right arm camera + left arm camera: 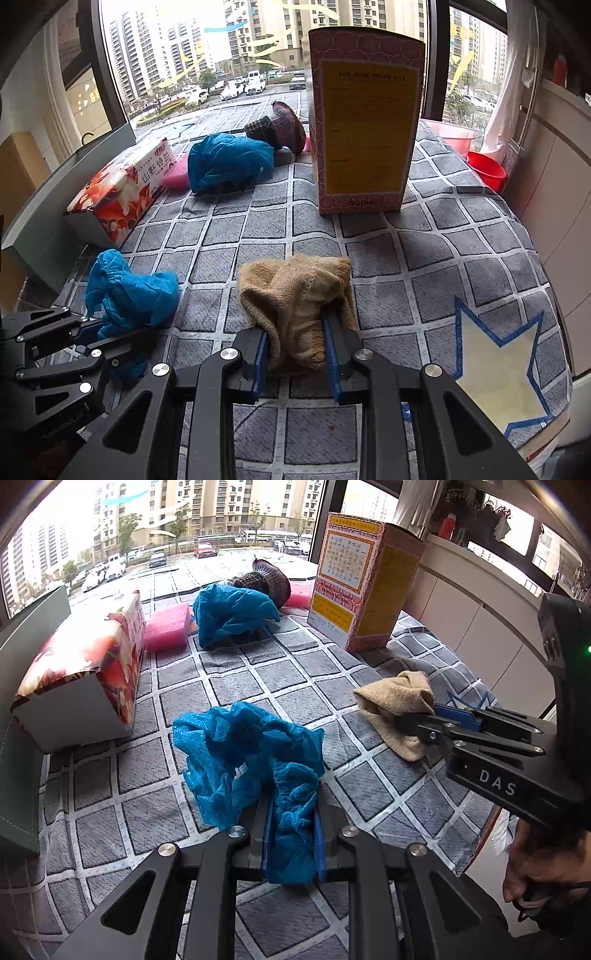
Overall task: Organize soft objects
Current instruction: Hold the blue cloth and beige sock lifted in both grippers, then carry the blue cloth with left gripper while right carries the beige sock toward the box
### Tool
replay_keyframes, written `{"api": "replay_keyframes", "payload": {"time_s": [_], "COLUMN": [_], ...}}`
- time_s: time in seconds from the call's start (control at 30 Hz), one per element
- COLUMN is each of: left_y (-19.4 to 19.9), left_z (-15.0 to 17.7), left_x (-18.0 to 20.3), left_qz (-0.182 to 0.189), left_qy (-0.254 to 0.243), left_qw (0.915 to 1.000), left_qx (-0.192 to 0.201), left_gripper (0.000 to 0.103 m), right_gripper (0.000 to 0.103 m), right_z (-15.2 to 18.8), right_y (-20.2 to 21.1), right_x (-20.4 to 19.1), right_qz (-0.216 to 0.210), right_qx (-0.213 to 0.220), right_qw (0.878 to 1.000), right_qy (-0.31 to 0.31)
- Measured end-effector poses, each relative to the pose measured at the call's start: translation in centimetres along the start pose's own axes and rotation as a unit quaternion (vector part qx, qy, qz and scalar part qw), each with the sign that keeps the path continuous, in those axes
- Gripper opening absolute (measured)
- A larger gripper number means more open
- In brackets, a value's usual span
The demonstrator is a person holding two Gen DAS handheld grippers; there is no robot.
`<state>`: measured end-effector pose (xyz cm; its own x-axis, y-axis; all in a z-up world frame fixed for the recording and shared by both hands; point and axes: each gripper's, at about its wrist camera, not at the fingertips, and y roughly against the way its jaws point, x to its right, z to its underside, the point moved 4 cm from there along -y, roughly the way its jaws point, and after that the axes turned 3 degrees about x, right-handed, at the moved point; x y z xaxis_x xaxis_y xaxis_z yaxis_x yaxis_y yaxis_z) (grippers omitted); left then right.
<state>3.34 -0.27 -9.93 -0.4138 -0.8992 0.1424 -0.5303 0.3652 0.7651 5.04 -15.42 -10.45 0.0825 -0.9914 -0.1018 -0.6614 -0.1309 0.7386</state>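
Left gripper (293, 834) fingers clamped on crumpled blue shoe cover (255, 760) trailing ahead, right gripper (295, 350) fingers clamped on tan knit sock (295, 291), side by side on counter (461, 251).

Right gripper (293, 347) clamped on tan knit cloth (295, 291) — blue-padded fingers (260, 356) pinch its near end, cloth resting on the grey checked tabletop (461, 251). Left of the cloth: left gripper (88, 332) closed on a blue shoe cover (133, 295). Behind the cloth stands a tall carton (364, 122); second blue cover (225, 162) and tissue box (122, 192) back-left.
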Motion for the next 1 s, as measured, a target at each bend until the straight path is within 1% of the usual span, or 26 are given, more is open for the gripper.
{"api": "replay_keyframes", "payload": {"time_s": [0.4, 1.0], "left_y": [0.01, 0.01], "left_z": [0.02, -0.01], "left_x": [0.12, 0.43], "left_qz": [-0.005, -0.014], "left_qy": [-0.004, -0.015], "left_qw": [1.0, 0.9998], "left_qx": [-0.001, -0.005], "left_gripper": [0.02, 0.02], "right_gripper": [0.027, 0.027], "right_z": [0.22, 0.03], "right_y": [-0.04, 0.41], "right_x": [0.0, 0.5], "right_qz": [0.007, 0.001], "right_qx": [-0.001, 0.002], "right_qw": [1.0, 1.0], "right_qy": [0.004, -0.008]}}
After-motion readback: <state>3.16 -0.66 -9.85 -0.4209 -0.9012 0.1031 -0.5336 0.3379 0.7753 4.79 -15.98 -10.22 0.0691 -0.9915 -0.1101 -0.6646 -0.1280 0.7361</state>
